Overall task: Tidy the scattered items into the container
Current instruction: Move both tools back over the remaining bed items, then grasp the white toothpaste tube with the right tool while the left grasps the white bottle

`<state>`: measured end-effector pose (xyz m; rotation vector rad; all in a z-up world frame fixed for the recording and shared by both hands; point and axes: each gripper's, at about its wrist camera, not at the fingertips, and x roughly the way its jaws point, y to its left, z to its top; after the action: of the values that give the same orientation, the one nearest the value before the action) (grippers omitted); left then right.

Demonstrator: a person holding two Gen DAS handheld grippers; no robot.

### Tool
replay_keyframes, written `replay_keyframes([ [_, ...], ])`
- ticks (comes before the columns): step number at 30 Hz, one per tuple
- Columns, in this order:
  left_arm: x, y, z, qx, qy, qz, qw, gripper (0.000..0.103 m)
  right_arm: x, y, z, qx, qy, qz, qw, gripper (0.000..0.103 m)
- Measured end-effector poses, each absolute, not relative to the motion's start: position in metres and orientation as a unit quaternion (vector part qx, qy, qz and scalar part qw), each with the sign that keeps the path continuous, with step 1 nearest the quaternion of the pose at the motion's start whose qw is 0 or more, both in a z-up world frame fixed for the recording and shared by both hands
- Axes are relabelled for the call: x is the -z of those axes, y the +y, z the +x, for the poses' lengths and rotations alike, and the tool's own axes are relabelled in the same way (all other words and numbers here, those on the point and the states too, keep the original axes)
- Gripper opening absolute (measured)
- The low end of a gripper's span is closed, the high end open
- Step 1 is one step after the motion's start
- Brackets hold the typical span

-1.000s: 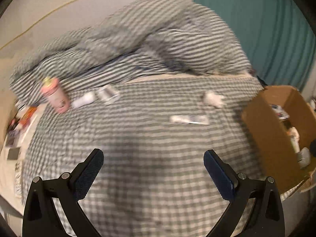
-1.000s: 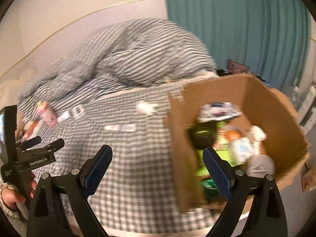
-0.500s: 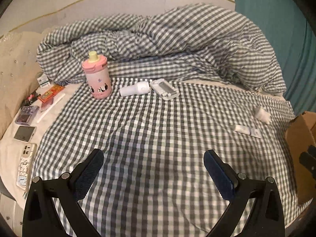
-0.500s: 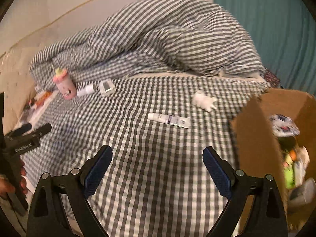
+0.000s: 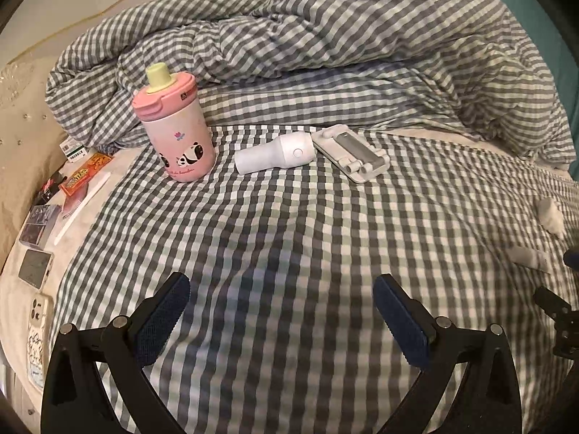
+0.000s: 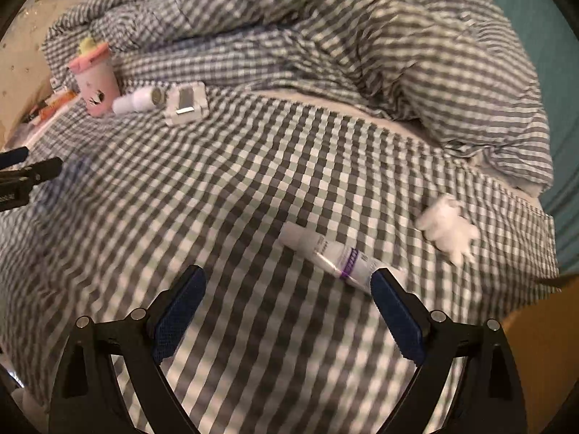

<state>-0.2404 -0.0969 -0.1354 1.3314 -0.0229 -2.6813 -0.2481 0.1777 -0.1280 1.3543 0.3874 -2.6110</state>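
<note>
Lying at nine o'clock in the left wrist view, phones and packets crowd the bed's bare edge. A pink cup stands upright at eleven o'clock on the checked sheet, with a white cylinder just beside it and a white holder touching that at one o'clock. A tube and a white toy lie at three o'clock. The left gripper hangs at six o'clock, jaws wide apart, holding nothing. In the right wrist view the right gripper is likewise spread wide and empty, its right finger just beside the tube; the toy sits at three o'clock. A brown box corner shows at four o'clock.
</note>
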Motion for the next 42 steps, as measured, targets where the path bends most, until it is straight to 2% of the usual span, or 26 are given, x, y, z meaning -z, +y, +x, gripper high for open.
replay_keyframes([
  [7, 0.152, -0.096, -0.258, 0.889, -0.016, 0.452, 0.065, 0.103, 0.160, 0.183, -0.285, 0.861, 0.188, 0.473, 0.022, 0.092],
  [13, 0.163, -0.098, -0.270, 0.883, -0.019, 0.463, 0.074, 0.103, 0.170, 0.199, -0.305, 0.858, 0.127, 0.498, 0.012, 0.092],
  [14, 0.165, -0.100, -0.272, 0.882, -0.015, 0.465, 0.075, 0.103, 0.169, 0.200, -0.307, 0.859, 0.119, 0.498, 0.014, 0.083],
  [15, 0.166, -0.101, -0.272, 0.881, -0.013, 0.466, 0.077, 0.103, 0.168, 0.200, -0.308, 0.860, 0.105, 0.498, 0.024, 0.062],
  [16, 0.168, -0.102, -0.273, 0.880, -0.010, 0.468, 0.077, 0.103, 0.166, 0.200, -0.307, 0.861, 0.092, 0.499, 0.034, 0.055],
  [18, 0.170, -0.104, -0.274, 0.879, -0.010, 0.470, 0.078, 0.103, 0.160, 0.197, -0.306, 0.862, 0.083, 0.499, 0.038, 0.020],
  [20, 0.172, -0.107, -0.275, 0.878, -0.012, 0.471, 0.083, 0.103, 0.153, 0.198, -0.304, 0.865, 0.052, 0.498, 0.040, 0.008],
  [28, 0.173, -0.115, -0.285, 0.881, -0.024, 0.463, 0.091, 0.103, 0.144, 0.206, -0.280, 0.862, -0.026, 0.500, 0.077, 0.008],
  [36, 0.160, -0.127, -0.315, 0.903, -0.035, 0.422, 0.077, 0.103, 0.142, 0.205, -0.272, 0.868, -0.063, 0.483, 0.103, 0.008],
  [42, 0.172, -0.121, -0.363, 0.910, -0.094, 0.402, 0.038, 0.103, 0.158, 0.209, -0.275, 0.863, -0.092, 0.482, 0.120, 0.008],
])
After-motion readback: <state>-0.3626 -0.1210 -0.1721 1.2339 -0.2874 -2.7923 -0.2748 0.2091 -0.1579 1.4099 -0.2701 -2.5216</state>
